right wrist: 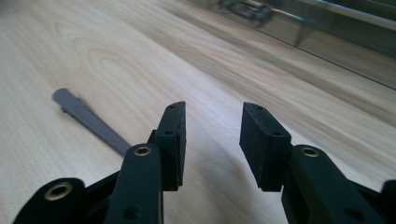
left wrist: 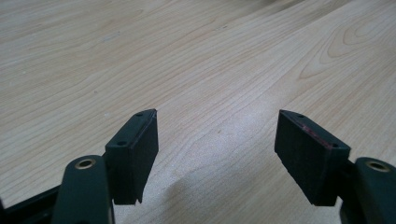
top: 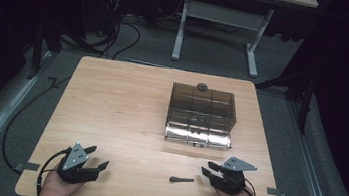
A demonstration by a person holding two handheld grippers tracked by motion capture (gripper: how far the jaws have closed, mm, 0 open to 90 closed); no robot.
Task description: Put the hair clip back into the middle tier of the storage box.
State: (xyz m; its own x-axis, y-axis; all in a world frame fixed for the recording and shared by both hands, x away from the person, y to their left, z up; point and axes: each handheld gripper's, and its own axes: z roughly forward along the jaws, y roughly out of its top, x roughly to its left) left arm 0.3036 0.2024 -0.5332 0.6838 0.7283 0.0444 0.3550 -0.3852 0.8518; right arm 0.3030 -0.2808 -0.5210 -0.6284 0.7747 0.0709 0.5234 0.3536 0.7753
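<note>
Pickup of grey strip (top: 181,180) w/ right gripper (top: 206,168), most likely. Strip flat on surface (top: 121,106), near front edge, just left of right gripper in high view, close but not touching. In right gripper view, strip (right wrist: 88,120) off to left of fingers (right wrist: 170,140), running diagonally, near end hidden behind left finger. Right gripper (right wrist: 212,109) fingers apart, nothing btwn them, aimed past strip toward smoky box (top: 201,106) farther back.

To do well:
- Swing right gripper left until strip centred btwn fingers, not beside them.
- Turn wrist so fingers straddle strip across narrow width, not along length.
- Tilt down steeply; strip thin and low, so tips prob. need to brush surface on both sides.
- Grab nearer middle than end, less chance of pivot or droop.
- Close slowly; flat piece apt to skid or flip if one finger lands first.
- Lift straight up, clear of surface before any carry.

Left gripper (top: 99,155) at front left corner, well apart from strip, fingers (left wrist: 133,149) wide apart over bare wood, holding nothing. Best kept there, out of the way, unless needed to steady box.
</note>
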